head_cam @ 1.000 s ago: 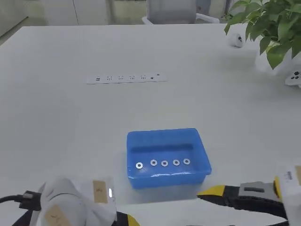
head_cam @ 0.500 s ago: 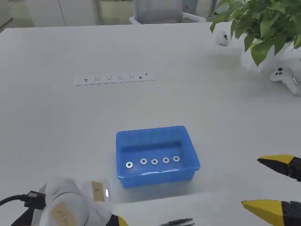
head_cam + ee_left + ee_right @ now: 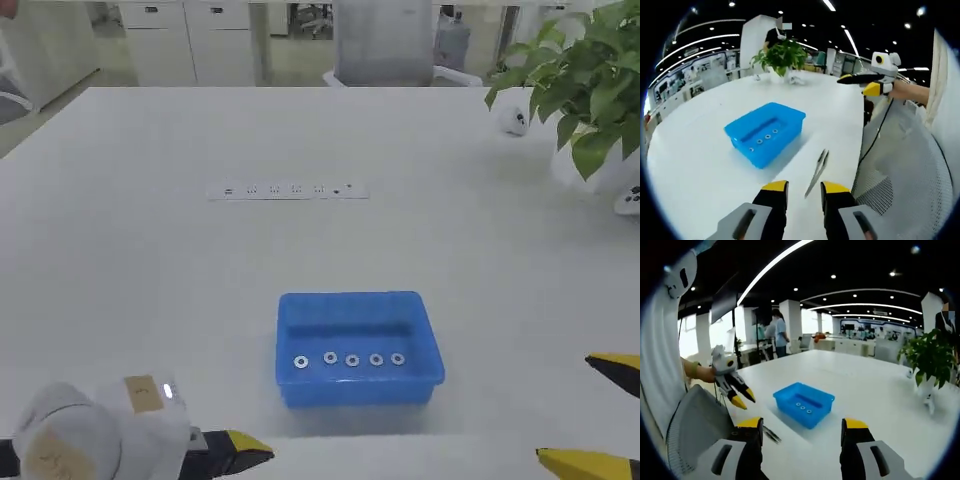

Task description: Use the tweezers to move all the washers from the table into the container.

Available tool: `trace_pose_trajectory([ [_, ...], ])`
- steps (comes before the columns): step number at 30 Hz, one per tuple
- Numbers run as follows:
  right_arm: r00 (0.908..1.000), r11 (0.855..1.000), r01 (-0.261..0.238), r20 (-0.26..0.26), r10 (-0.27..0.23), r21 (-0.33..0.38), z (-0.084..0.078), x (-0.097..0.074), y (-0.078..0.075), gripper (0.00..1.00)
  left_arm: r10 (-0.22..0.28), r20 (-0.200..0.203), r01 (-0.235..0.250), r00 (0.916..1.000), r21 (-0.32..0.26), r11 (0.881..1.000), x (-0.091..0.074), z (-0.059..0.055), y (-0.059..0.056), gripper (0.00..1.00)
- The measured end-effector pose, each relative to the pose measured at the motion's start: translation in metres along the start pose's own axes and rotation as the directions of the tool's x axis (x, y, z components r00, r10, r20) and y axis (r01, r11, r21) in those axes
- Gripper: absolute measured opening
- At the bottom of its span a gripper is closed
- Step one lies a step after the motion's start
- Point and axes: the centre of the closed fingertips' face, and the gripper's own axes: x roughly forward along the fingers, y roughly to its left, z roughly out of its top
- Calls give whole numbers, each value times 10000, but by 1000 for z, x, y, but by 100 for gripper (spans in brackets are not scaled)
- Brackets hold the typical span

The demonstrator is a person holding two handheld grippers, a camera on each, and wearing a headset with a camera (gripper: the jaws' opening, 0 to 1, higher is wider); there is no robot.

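Observation:
The blue container (image 3: 360, 375) stands near the table's front edge, with several washers (image 3: 350, 359) in a row on its floor. The tweezers (image 3: 817, 167) lie flat on the table between the container and the edge, just beyond my left gripper (image 3: 805, 192). That gripper's yellow-tipped jaws stand slightly apart and hold nothing. At the lower left of the head view one of its tips (image 3: 250, 447) pokes in. My right gripper (image 3: 802, 425) is open wide and hangs to the right of the container (image 3: 804, 404), with its jaws at the lower right of the head view (image 3: 565, 408).
A white power strip (image 3: 287, 190) lies further back on the table. A potted plant (image 3: 590, 80) and a white controller (image 3: 630, 200) stand at the far right. A mesh chair back (image 3: 900, 165) sits just off the table's front edge.
A second ago the right gripper's jaws were close together by the container's front. They have spread wide and drawn back right. The head camera has shifted.

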Motion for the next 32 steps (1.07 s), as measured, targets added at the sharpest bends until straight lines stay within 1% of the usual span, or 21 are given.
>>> trace_pose_trajectory([
  [1, 9999, 10000, 5, 158, -5, 5, 2, 1, 1, 63, 419, 378, -406, 9984, -333, 9986, -9, 4, 1, 33],
  [2, 9996, 10000, 89, 276, -88, -35, 3, 2, 0, 67, 715, 615, -681, 9955, -557, 9961, -15, 7, 2, 37],
  [3, 9980, 9991, 386, 498, -376, -189, 5, 4, -5, 74, 1131, 907, -1052, 9894, -876, 9906, -23, 10, 2, 43],
  [5, 9966, 9987, 445, 709, -427, -240, 7, 8, -6, 86, 1716, 1369, -1544, 9756, -1279, 9797, -34, 15, 4, 50],
  [7, 9957, 9962, 684, 663, -648, -542, 7, 10, -11, 93, 2336, 2125, -1943, 9488, -1905, 9623, -47, 24, 6, 59],
  [8, 9955, 9954, 716, 668, -674, -635, 8, 10, -12, 93, 2636, 2548, -2084, 9304, -2241, 9520, -55, 30, 7, 63],
  [9, 9951, 9945, 769, 669, -722, -704, 8, 10, -13, 94, 2837, 2749, -2202, 9187, -2400, 9455, -59, 32, 9, 69],
  [10, 9944, 9935, 857, 691, -805, -755, 9, 9, -14, 95, 3126, 3203, -2339, 8943, -2610, 9366, -67, 37, 10, 73],
  [11, 9941, 9929, 898, 684, -845, -779, 9, 9, -15, 96, 3318, 3449, -2443, 8781, -2732, 9304, -71, 41, 12, 77],
  [12, 9941, 9930, 903, 668, -853, -761, 9, 8, -15, 99, 3602, 3637, -2622, 8590, -2917, 9199, -76, 42, 13, 83],
  [13, 9936, 9923, 956, 676, -904, -788, 9, 6, -15, 98, 3742, 3682, -2740, 8511, -2964, 9149, -78, 42, 14, 86],
  [14, 9930, 9921, 1006, 695, -955, -748, 9, 4, -16, 99, 3948, 3761, -2958, 8382, -2947, 9087, -81, 42, 16, 89],
  [15, 9919, 9920, 1079, 746, -1030, -655, 10, 3, -18, 99, 4277, 3933, -3344, 8139, -2850, 8983, -85, 44, 20, 93],
  [17, 9887, 9915, 1221, 926, -1175, -448, 13, -2, -21, 99, 4472, 3914, -3556, 8043, -2860, 8898, -86, 45, 20, 98],
  [18, 9867, 9920, 1243, 1081, -1214, -204, 15, -3, -23, 99, 4643, 3966, -3718, 7919, -2901, 8818, -87, 46, 21, 99],
  [19, 9849, 9911, 1328, 1134, -1307, -108, 16, -4, -25, 99, 4819, 4058, -3876, 7766, -2952, 8733, -89, 49, 22, 99],
  [21, 9836, 9908, 1351, 1199, -1344, 31, 18, -4, -28, 99, 4966, 4305, -3950, 7537, -3073, 8658, -90, 54, 23, 99],
  [22, 9818, 9898, 1421, 1253, -1425, 123, 19, -5, -30, 99, 5038, 4377, -4008, 7447, -3103, 8620, -91, 56, 23, 99],
  [24, 9817, 9894, 1446, 1235, -1452, 143, 19, -5, -30, 99, 4984, 4532, -3846, 7390, -3236, 8645, -90, 59, 22, 99],
  [26, 9806, 9885, 1511, 1247, -1513, 112, 20, -5, -30, 99, 5006, 4532, -3808, 7376, -3330, 8626, -89, 60, 21, 99],
  [32, 9795, 9875, 1559, 1252, -1575, 223, 21, -4, -25, 99, 4806, 4533, -3691, 7507, -3155, 8742, -88, 60, 18, 99],
])
